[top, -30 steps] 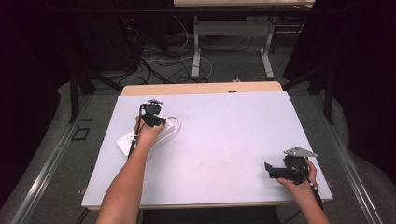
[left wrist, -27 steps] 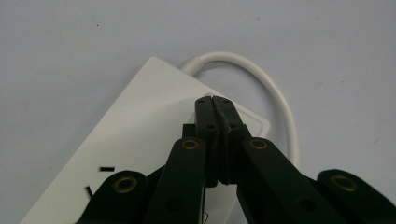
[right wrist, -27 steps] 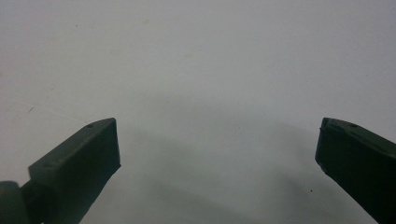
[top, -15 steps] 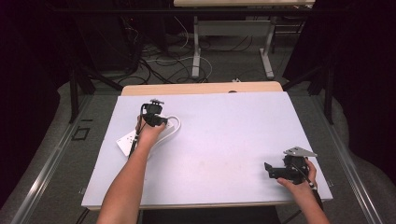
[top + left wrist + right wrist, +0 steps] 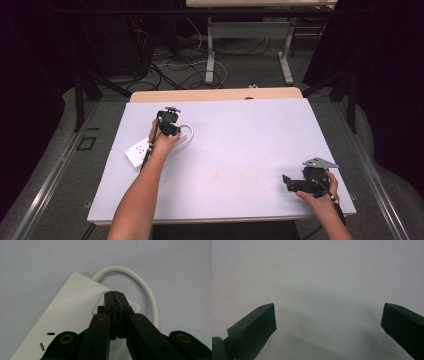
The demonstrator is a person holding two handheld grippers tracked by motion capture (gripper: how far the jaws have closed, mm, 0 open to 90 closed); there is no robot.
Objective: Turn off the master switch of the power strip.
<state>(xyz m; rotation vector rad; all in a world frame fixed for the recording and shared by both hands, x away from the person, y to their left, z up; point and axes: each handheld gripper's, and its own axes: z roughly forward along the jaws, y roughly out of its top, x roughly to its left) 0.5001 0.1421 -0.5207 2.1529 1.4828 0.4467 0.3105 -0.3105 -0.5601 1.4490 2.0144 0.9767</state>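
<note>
Pale grey-white table top (image 5: 240, 150) on a wooden board, edged by dark grey floor; behind it, black cables (image 5: 170, 60) trailing across the floor and the metal legs of a second table (image 5: 210, 50); surroundings dark. White power strip (image 5: 142, 148) lying flat near the left edge of the table, at an angle, its white cord (image 5: 189, 135) looping from the far end. Left gripper (image 5: 169, 125) over the far end of the strip, jaws pressed together with no gap, tips on or just above a raised square on the strip's top (image 5: 100, 305); whether anything is pinched between them cannot be told. Cord (image 5: 147, 292) arching just beyond the tips. Right gripper (image 5: 295, 182) low at the near right corner, well apart from the strip, jaws spread wide over bare table surface (image 5: 324, 290), holding nothing. Compared with the frame half a second earlier: both grippers, both forearms, strip and cord in the same places; no visible change.
</note>
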